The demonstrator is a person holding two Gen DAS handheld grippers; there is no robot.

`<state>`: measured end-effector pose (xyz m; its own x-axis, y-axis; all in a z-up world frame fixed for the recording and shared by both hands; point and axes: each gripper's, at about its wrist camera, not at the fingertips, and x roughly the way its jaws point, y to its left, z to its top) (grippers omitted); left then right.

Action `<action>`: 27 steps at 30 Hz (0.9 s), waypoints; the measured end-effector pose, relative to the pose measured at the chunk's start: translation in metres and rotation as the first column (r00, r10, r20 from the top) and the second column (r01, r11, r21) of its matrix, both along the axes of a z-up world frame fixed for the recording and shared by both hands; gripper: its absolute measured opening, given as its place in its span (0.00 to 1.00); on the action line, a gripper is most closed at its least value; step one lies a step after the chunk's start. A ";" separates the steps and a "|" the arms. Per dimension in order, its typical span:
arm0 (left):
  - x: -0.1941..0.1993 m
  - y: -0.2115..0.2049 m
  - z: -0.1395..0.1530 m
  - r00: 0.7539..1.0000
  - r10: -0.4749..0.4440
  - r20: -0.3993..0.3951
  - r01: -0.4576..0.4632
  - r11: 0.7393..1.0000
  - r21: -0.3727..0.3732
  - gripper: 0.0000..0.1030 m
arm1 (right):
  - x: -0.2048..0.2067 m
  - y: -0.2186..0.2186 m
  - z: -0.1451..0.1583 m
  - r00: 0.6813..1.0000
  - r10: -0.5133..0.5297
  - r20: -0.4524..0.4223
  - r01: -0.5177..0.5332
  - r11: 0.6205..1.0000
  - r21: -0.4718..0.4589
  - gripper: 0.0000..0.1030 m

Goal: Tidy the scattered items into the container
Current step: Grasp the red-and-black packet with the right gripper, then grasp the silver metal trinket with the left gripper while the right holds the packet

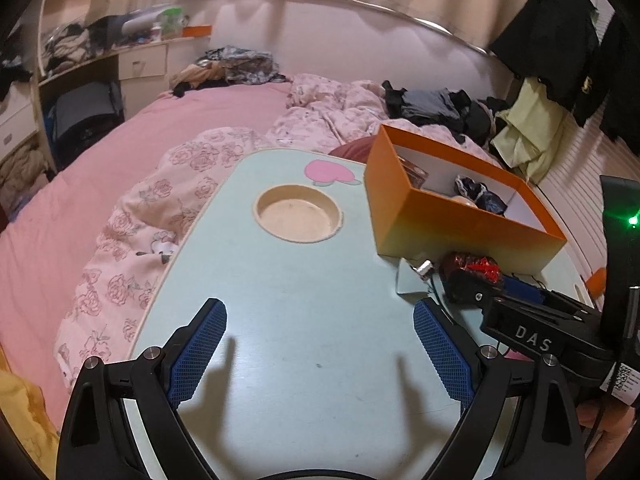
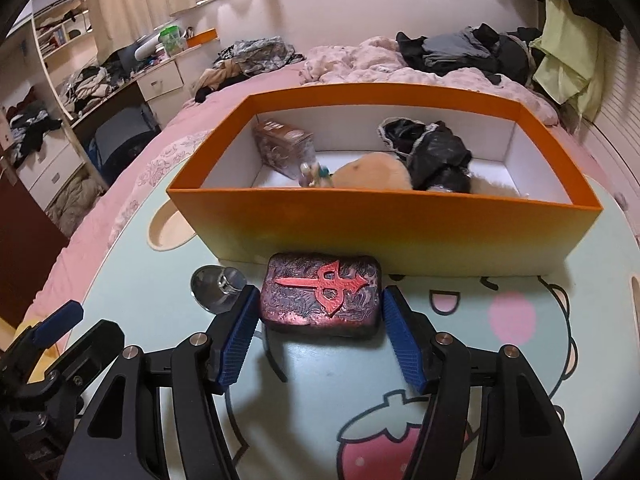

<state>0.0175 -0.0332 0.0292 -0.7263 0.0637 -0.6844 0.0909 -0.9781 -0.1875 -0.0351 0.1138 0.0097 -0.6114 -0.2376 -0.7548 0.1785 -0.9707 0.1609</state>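
A dark red and purple patterned block (image 2: 320, 294) with a raised red emblem sits between the blue pads of my right gripper (image 2: 320, 304), just in front of the orange box (image 2: 384, 228). Both pads lie against its short ends, so the gripper is shut on it. The box holds a brown carton (image 2: 282, 142), a beige fluffy item (image 2: 376, 172) and a black cloth (image 2: 436, 156). A clear round item with a silver piece (image 2: 218, 286) lies on the table left of the block. My left gripper (image 1: 320, 320) hangs open over the bare pale green table (image 1: 304, 280), holding nothing.
The table has a round cup recess (image 1: 298, 214) left of the box and stands on a bed with a pink sheet (image 1: 80, 200) and a floral quilt (image 1: 132, 240). Clothes (image 1: 440, 108) are piled behind the box. A desk with drawers (image 1: 140, 64) stands far left.
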 end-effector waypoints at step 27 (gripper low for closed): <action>-0.046 0.062 -0.003 0.977 -0.195 0.088 0.203 0.975 -0.092 0.78 | 0.040 0.085 0.017 0.989 -0.137 -0.048 0.130 0.982 -0.138 0.61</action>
